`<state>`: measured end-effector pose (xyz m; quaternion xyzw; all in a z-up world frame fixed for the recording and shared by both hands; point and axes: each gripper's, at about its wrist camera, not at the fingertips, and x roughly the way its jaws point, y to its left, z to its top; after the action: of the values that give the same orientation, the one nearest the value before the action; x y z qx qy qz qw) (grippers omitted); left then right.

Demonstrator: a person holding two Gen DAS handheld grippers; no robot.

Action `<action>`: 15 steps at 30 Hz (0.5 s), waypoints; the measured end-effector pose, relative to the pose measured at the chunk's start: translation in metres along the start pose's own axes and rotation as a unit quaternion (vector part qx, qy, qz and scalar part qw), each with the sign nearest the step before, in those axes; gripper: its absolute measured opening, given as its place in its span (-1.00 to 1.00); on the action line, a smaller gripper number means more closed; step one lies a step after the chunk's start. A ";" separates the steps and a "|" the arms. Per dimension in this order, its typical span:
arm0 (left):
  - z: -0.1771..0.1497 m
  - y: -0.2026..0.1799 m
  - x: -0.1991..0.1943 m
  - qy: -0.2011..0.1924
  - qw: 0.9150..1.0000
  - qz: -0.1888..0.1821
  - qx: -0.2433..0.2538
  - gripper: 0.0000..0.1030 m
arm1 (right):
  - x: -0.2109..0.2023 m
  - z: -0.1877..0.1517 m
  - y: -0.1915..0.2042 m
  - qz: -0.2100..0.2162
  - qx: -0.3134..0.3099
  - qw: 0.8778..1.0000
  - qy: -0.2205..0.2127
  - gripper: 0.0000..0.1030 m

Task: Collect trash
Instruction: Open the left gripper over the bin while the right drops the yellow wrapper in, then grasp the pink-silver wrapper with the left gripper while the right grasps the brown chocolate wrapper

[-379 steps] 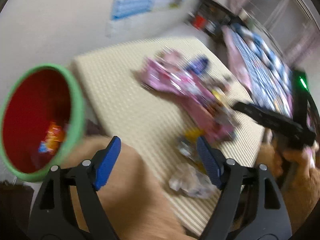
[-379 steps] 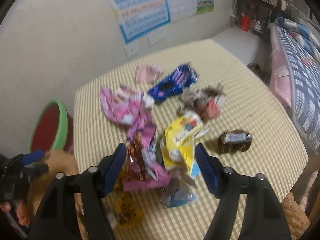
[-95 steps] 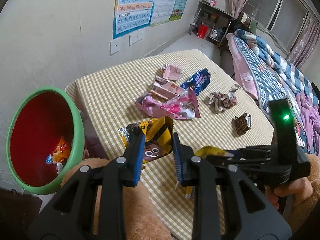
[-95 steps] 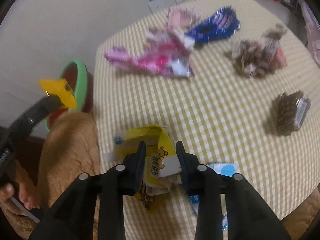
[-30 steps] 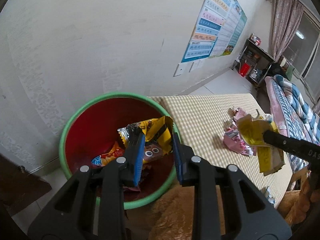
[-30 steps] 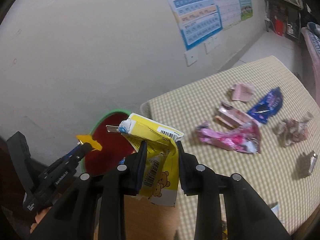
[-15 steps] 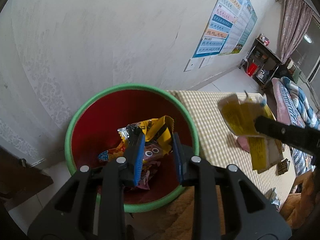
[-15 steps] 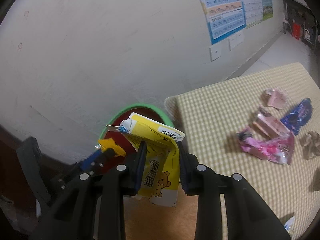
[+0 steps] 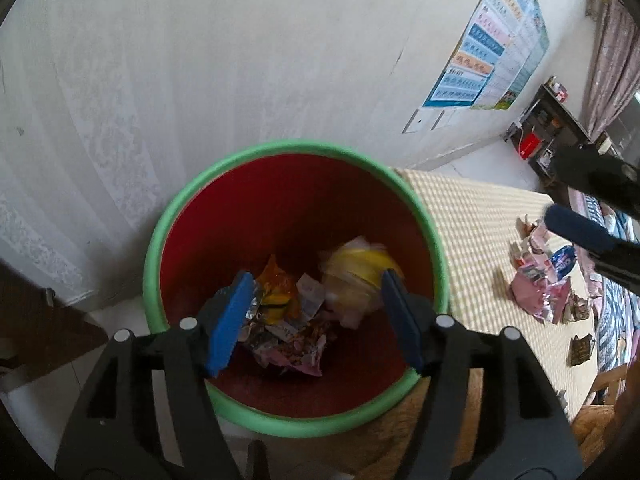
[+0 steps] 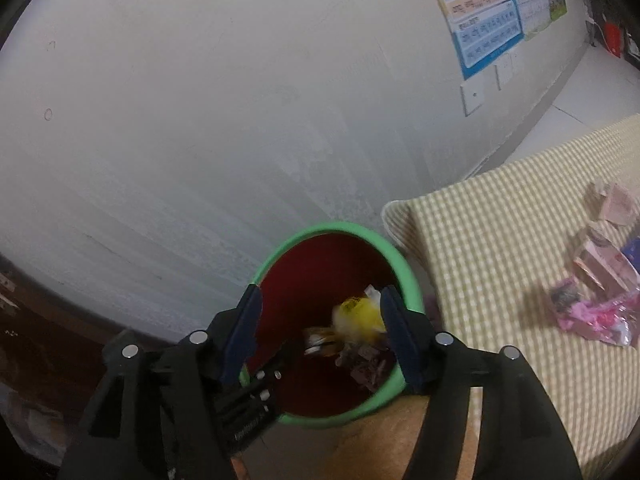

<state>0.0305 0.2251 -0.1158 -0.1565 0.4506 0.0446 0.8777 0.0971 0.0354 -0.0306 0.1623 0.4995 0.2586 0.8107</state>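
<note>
1. Both grippers hang over a red bin with a green rim [image 9: 154, 240], which stands against a pale wall [image 9: 240, 60] beside the corner of a surface covered in a yellow checked cloth [image 9: 480, 216].
2. Seen from its own camera, the left gripper [image 9: 314, 318] has its blue-padded fingers [image 9: 228, 320] spread wide apart over the bin's mouth, with nothing held between them.
3. Likewise, the right gripper [image 10: 322, 330] is released: its fingers [image 10: 400, 340] stand well apart, nothing between them.
4. Inside the bin lies a heap of wrappers [image 9: 280, 320], orange, silver and pink among them.
5. One yellow wrapper [image 9: 356, 280] shows blurred just above the heap, within the bin's walls; whether it rests on the heap cannot be told. From the right wrist it appears as a yellow smear [image 10: 358, 318] between that gripper's fingers, though not touched by them.
6. From the right wrist, the left gripper's black body [image 10: 256, 396] reaches over the bin's near rim.
7. From the left wrist, the right gripper [image 9: 592, 216] enters at the right edge, above the surface.
8. Several pieces of trash lie on the surface, well apart from the bin: pink wrappers [image 9: 536, 296], a blue wrapper [image 9: 564, 260] and a small brown packet [image 9: 582, 348] nearer the far edge.
9. On the wall hangs a blue-bordered chart [image 10: 480, 16], with wall sockets [image 10: 474, 98] below it.
</note>
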 end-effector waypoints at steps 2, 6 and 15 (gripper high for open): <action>-0.002 -0.002 0.000 0.001 1.000 0.000 -0.001 0.23 | -0.009 -0.007 -0.008 -0.007 -0.001 1.000 0.003 0.18; -0.001 -0.014 0.001 0.004 1.000 -0.004 0.016 0.23 | -0.038 -0.028 -0.036 -0.075 -0.024 0.997 0.014 0.22; -0.006 -0.079 -0.006 0.007 0.995 -0.045 0.088 0.33 | -0.107 -0.069 -0.124 -0.185 0.017 0.983 0.008 0.26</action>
<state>0.0399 0.1488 -0.0959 -0.0989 0.4518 -0.0364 0.8859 0.0281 -0.1279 -0.0485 0.0786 0.5319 0.0971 0.8375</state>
